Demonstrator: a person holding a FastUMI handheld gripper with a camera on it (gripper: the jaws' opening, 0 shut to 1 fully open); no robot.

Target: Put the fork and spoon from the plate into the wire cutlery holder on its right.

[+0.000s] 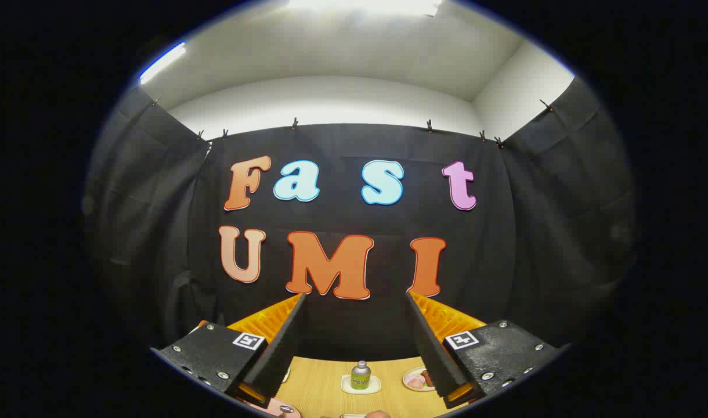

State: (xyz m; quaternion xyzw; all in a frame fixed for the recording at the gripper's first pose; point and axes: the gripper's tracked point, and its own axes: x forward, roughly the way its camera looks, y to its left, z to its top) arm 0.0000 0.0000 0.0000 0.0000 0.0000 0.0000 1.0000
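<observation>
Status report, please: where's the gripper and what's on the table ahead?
Gripper open, empty, held high, aimed at the booth wall. Small bottle on the wooden table beyond the fingers, small plate of food to its right. Fork, spoon, holder: cannot tell.

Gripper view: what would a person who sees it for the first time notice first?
First, the tool itself: its two fingers stand wide apart and open, with nothing between them, raised toward the booth's black cloth wall. Beyond them, on the wooden table, a small bottle stands on a pale coaster. A small plate of food lies beside it, next to the right finger.
</observation>
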